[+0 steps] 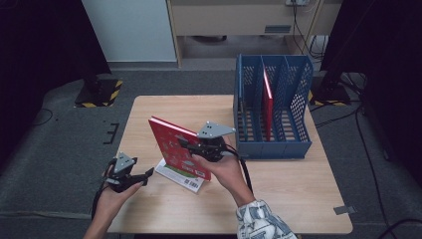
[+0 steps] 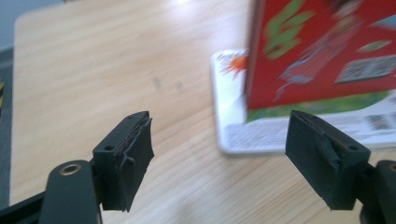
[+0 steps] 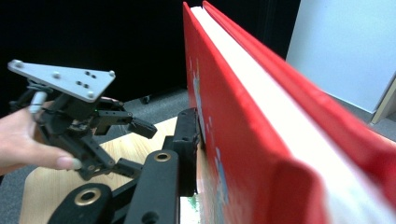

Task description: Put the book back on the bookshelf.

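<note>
My right gripper (image 1: 186,144) is shut on a red hardcover book (image 1: 174,149), which it holds upright and tilted just above the table. In the right gripper view one finger (image 3: 187,140) presses flat on the red cover (image 3: 243,116); the other jaw is hidden behind the book. Under the red book lies a flat white book (image 1: 191,182) with a barcode. My left gripper (image 1: 148,177) sits low near the table's front left, open, with nothing between its jaws. From the left gripper (image 2: 219,154), the red book (image 2: 322,51) and the white book (image 2: 261,133) lie ahead to the right.
A blue mesh file rack (image 1: 272,149) with upright dividers stands at the table's back right, with another red book (image 1: 267,99) standing in a middle slot. The wooden table (image 1: 278,189) has bare room at the front right. Dark stands and cables line the floor around it.
</note>
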